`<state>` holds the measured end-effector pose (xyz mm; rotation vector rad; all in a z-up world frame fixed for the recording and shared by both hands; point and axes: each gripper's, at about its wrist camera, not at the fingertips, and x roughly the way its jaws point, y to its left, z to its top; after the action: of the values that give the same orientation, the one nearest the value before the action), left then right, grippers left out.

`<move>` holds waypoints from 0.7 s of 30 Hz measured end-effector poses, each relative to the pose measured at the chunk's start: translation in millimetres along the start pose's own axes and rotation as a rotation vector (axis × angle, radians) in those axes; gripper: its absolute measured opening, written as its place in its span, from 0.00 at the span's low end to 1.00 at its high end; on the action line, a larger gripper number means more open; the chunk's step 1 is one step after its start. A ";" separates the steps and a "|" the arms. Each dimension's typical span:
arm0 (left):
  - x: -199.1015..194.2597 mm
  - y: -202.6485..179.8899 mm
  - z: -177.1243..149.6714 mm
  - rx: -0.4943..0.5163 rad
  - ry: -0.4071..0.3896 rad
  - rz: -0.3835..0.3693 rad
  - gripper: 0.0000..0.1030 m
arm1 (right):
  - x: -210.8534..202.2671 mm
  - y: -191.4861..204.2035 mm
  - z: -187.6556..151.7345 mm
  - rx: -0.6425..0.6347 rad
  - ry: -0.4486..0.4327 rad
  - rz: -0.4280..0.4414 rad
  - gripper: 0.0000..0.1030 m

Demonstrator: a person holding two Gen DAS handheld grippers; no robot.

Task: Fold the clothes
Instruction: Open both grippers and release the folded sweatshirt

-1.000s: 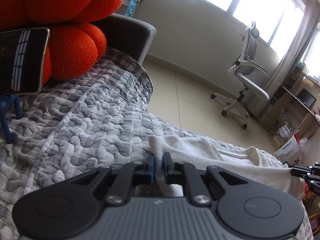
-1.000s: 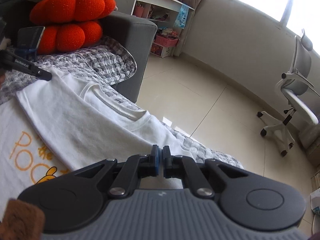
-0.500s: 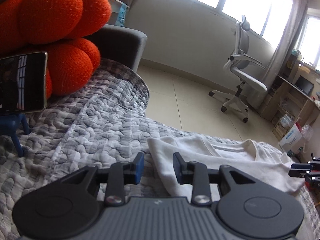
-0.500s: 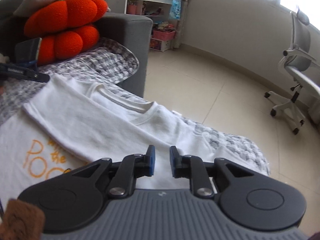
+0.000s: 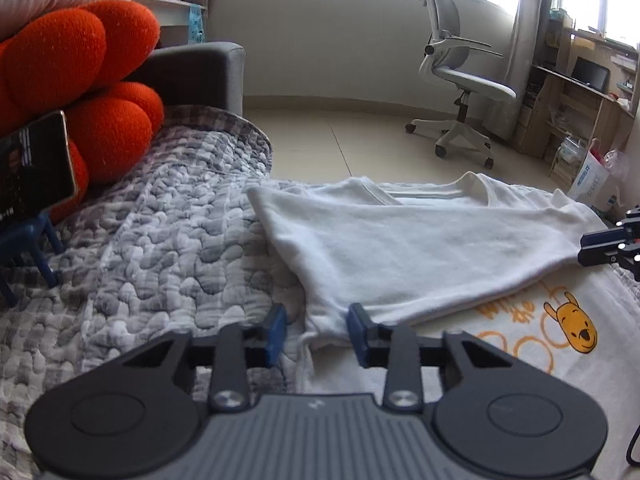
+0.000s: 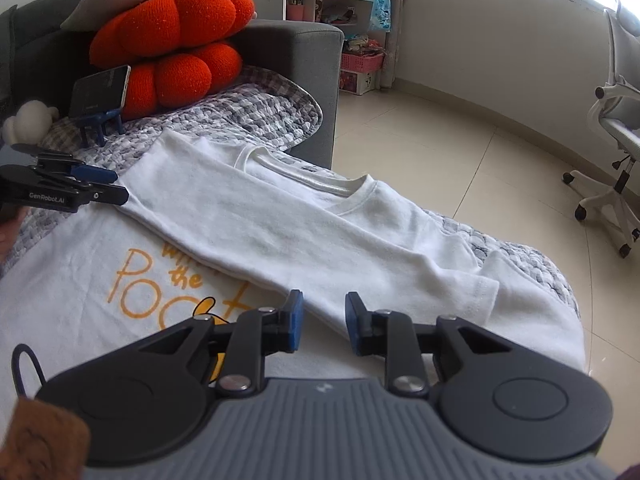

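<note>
A white T-shirt (image 6: 304, 232) lies flat on a grey quilted blanket (image 5: 160, 248) that covers a sofa seat, with the orange print on its near part. Its far part is already laid over toward the near side, so one fold seems made and the step in hand is the release after it.

The left tool (image 5: 316, 330) hangs low over the left corner of the folded edge. Its jaws have just opened and then come together a little; they now stand apart, and the bunched corner of cloth lies between them, but the blue pads (image 5: 276, 330) do not press on it. The right tool (image 6: 322, 322) hovers over the right end of the same folded edge. Its jaws have just opened too, and they are spread with the cloth under them, not pinched. Both tools point downward at a slant toward the shirt, each from the near side, well apart from each other along the fold.

In my judgement, the next move calls for new grip points, probably on one side of the shirt, so that side can go over the middle. The cloth is soft and may drag the folded layer, so the lift should be even.

An orange cushion (image 6: 172, 52) and a phone on a small blue stand (image 6: 100, 92) are at the far left, clear of the shirt
</note>
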<state>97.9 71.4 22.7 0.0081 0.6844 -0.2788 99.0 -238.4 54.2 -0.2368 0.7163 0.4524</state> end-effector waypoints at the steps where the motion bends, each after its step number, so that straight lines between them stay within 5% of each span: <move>1: -1.8 3.4 -0.2 -0.016 -0.006 -0.008 0.14 | 2.1 -1.3 -1.1 -0.002 0.011 -0.010 0.26; 10: -6.5 46.9 -8.5 -0.266 -0.020 -0.132 0.11 | 9.2 -11.6 -9.3 0.046 0.019 -0.037 0.26; 15: -5.6 46.3 -8.6 -0.249 -0.031 -0.143 0.11 | 11.6 -21.5 -16.5 0.109 0.010 -0.013 0.31; 21: -11.9 27.7 -2.3 -0.123 -0.050 -0.034 0.15 | -2.3 -24.2 -13.7 0.121 -0.031 -0.029 0.32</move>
<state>94.7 101.2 26.1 -0.1278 0.6513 -0.2679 101.1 -265.3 47.1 -0.1254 0.7062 0.3832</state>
